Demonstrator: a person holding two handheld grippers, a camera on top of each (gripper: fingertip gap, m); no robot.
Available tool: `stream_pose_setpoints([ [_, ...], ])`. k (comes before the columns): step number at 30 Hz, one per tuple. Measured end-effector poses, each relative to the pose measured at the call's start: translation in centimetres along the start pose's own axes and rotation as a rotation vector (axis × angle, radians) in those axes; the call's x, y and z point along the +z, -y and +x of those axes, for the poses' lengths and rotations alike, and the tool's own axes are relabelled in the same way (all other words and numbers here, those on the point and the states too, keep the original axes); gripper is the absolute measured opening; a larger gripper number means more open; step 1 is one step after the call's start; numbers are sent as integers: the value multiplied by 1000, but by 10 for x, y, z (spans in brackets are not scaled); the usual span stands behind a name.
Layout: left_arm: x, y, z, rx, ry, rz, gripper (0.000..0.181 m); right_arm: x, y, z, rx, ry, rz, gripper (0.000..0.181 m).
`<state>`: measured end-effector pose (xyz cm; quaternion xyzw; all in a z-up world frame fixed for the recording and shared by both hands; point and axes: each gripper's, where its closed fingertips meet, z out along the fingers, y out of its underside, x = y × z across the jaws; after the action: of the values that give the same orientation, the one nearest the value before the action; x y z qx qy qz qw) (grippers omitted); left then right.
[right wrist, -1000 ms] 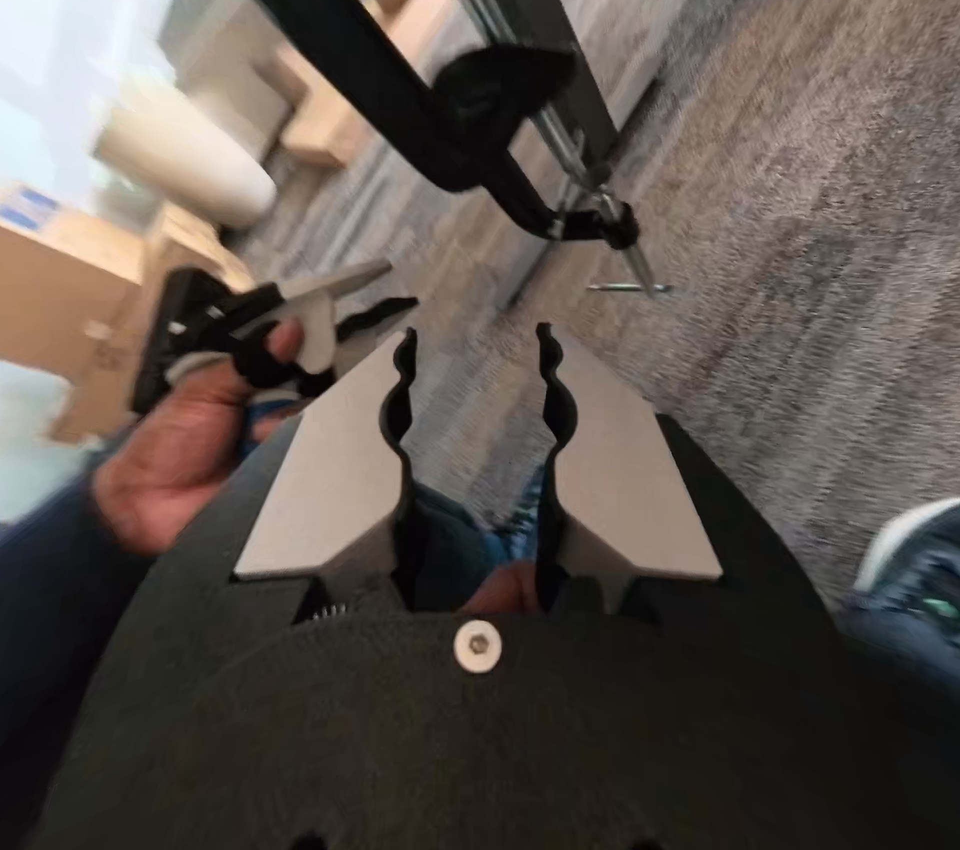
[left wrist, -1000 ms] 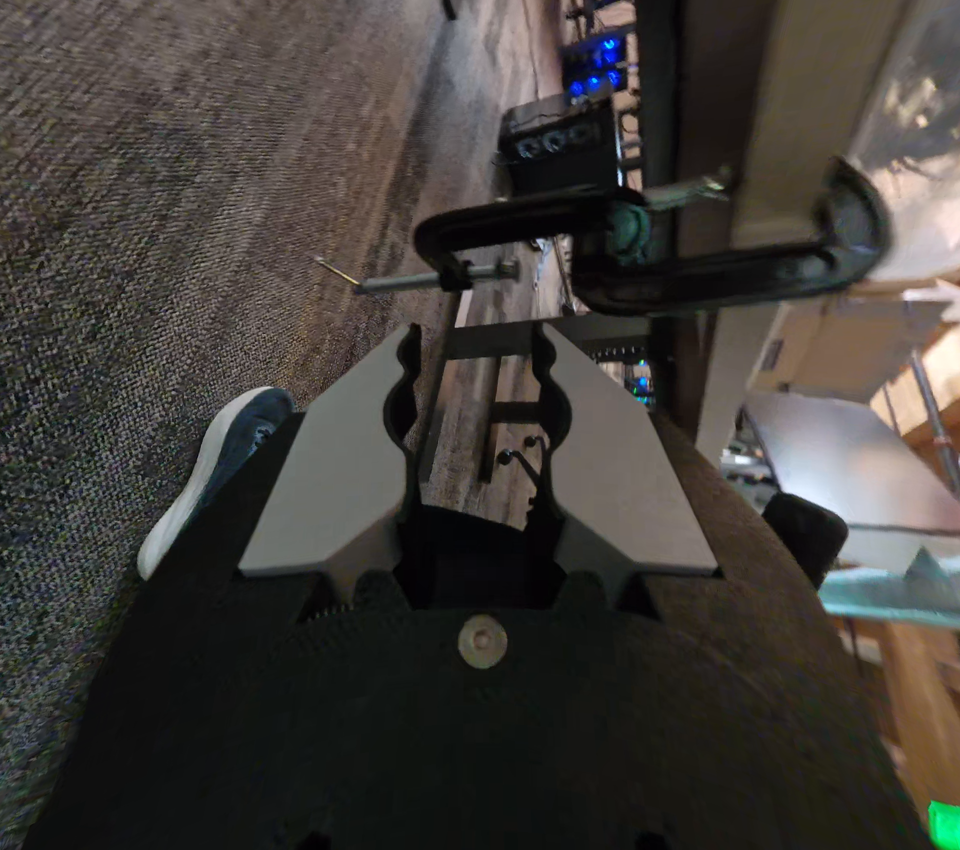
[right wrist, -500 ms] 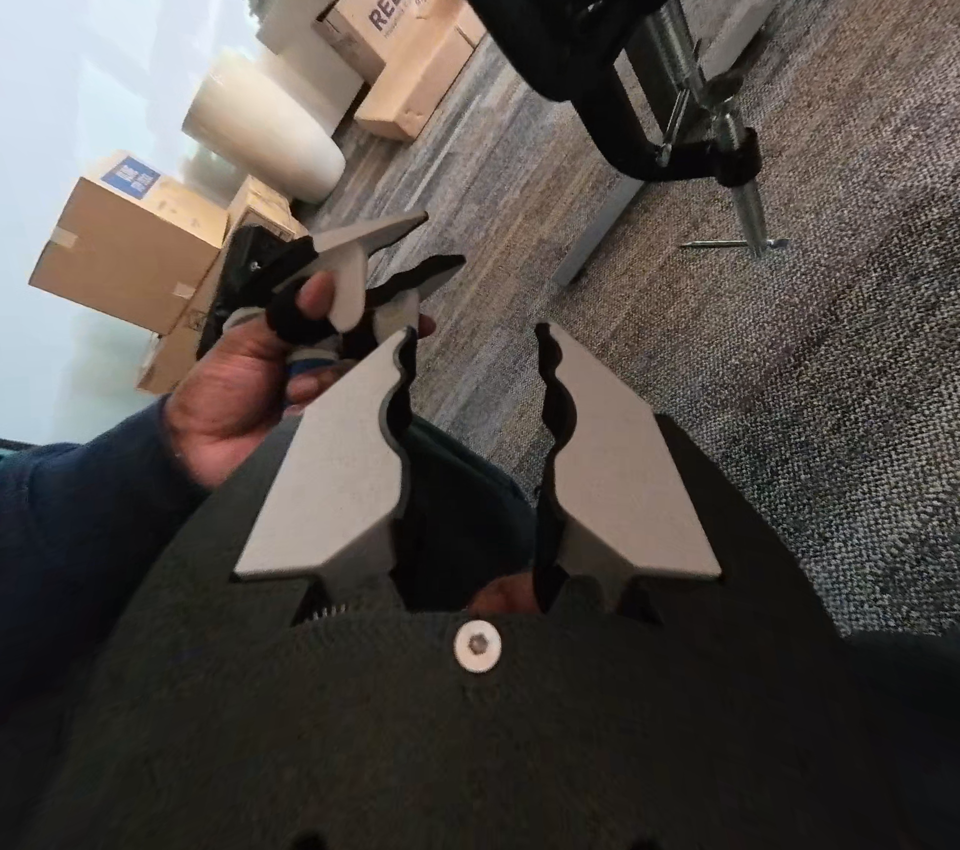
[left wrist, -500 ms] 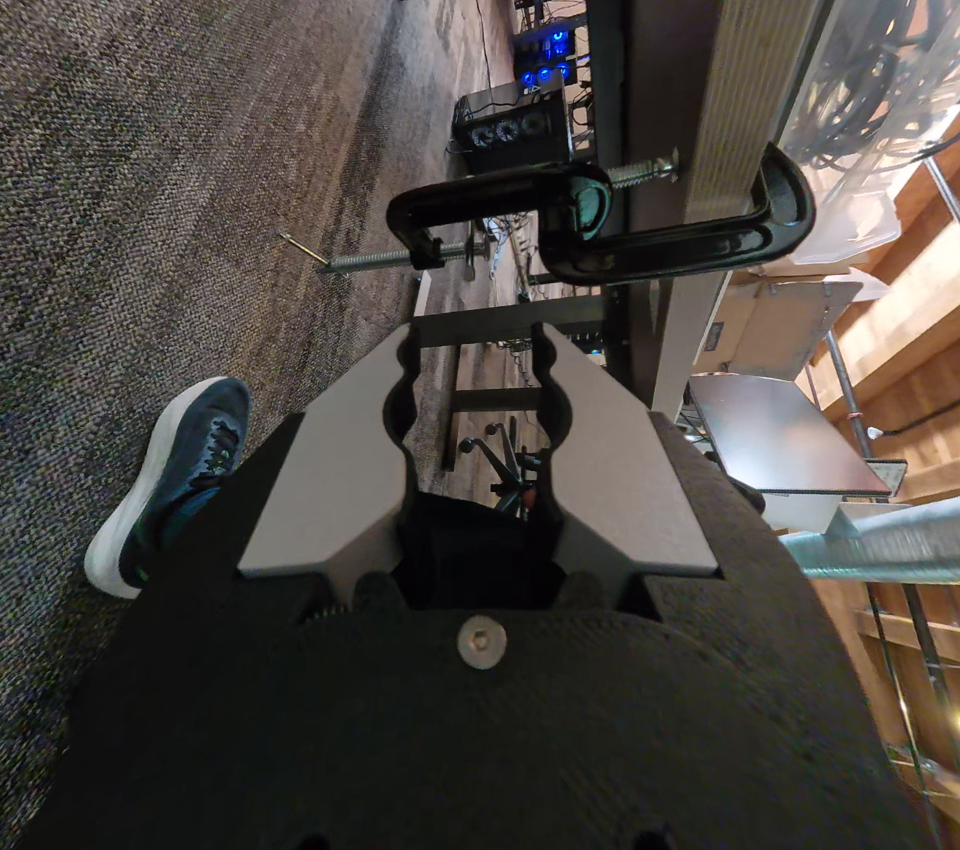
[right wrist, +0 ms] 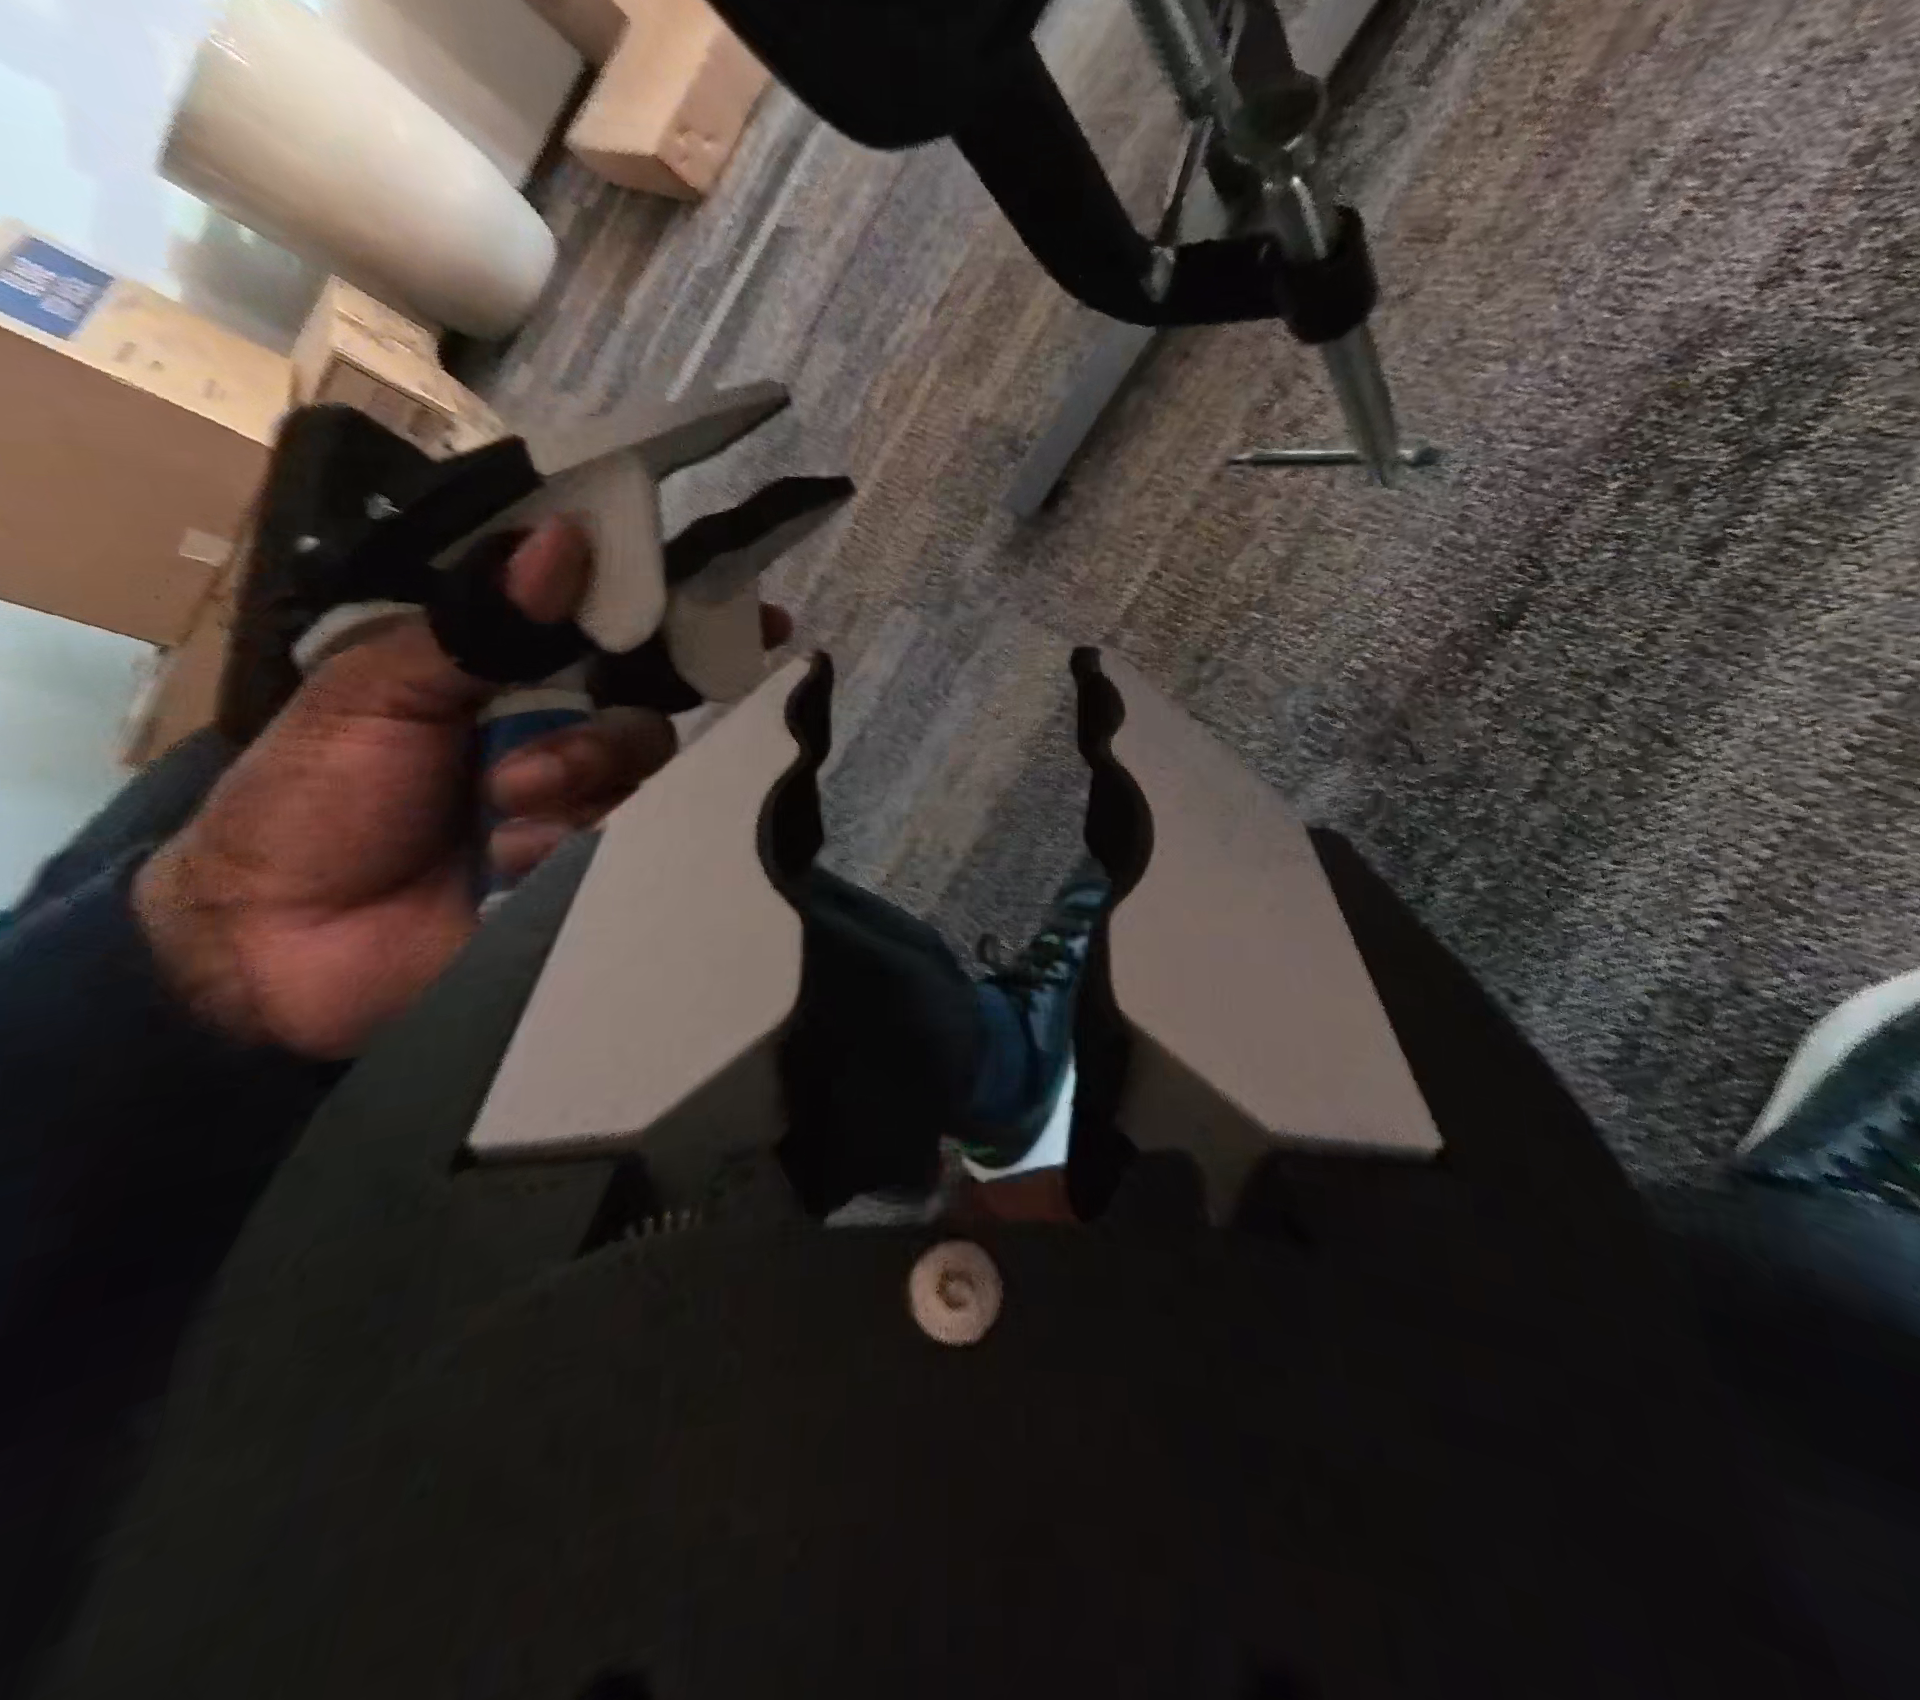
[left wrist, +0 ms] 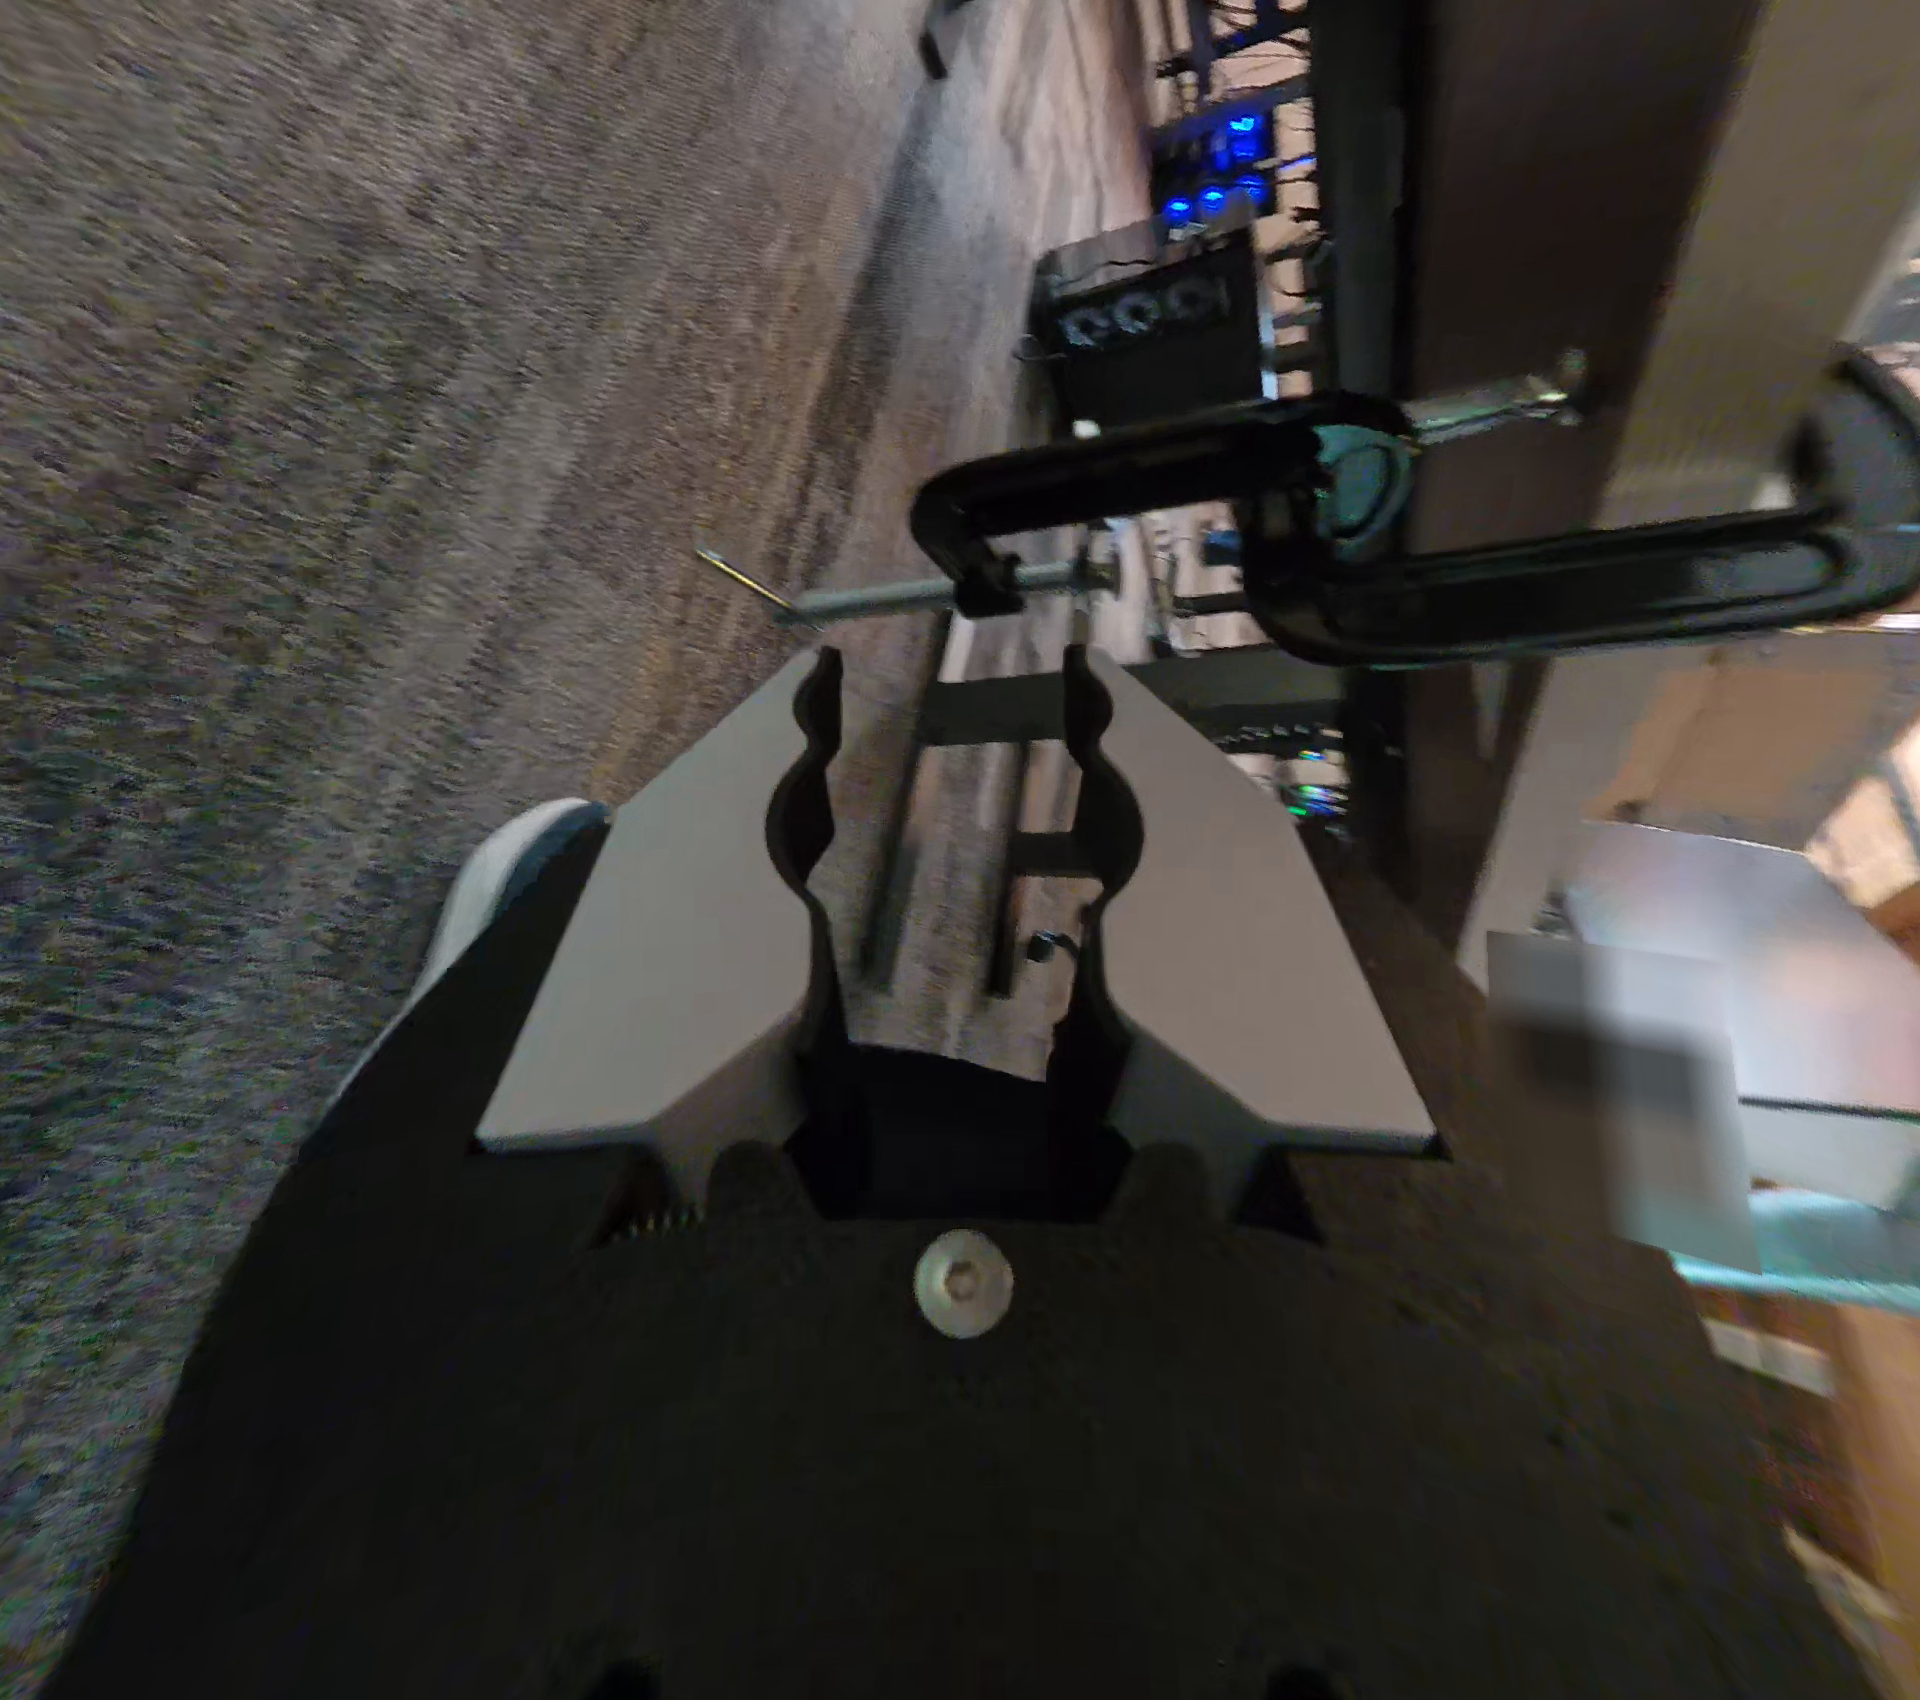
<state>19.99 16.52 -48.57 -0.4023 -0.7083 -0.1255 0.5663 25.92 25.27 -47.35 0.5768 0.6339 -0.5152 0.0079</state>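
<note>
Both tongs, left [left wrist: 951,679] and right [right wrist: 951,682], gaped wide, holding nothing.
Two black C-clamps [left wrist: 1455,570] hung linked at one worktop [left wrist: 1714,92] edge, above carpet [left wrist: 416,300].

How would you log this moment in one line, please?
left gripper: open, empty | right gripper: open, empty | black C-clamps: ahead, untouched

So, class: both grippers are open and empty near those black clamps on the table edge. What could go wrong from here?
1. The left gripper sits close to the clamp; its protruding screw could snag a finger.
2. In the right view the left gripper and hand are near the right gripper; they might collide.
3. Both views are blurred, so aiming may suffer.
</note>
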Motion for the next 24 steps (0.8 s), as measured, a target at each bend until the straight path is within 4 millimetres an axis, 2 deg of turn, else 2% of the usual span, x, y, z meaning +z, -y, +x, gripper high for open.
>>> stream_pose_setpoints([
  [6,11,9,-4,141,80,34,57,13,3,18,-91,-105,-37,49],
  [14,23,6,-2,227,104,22,57,21,10,25,-84,-135,-28,50],
  [24,18,5,0,218,96,23,56,18,6,27,-73,-145,-33,50],
])
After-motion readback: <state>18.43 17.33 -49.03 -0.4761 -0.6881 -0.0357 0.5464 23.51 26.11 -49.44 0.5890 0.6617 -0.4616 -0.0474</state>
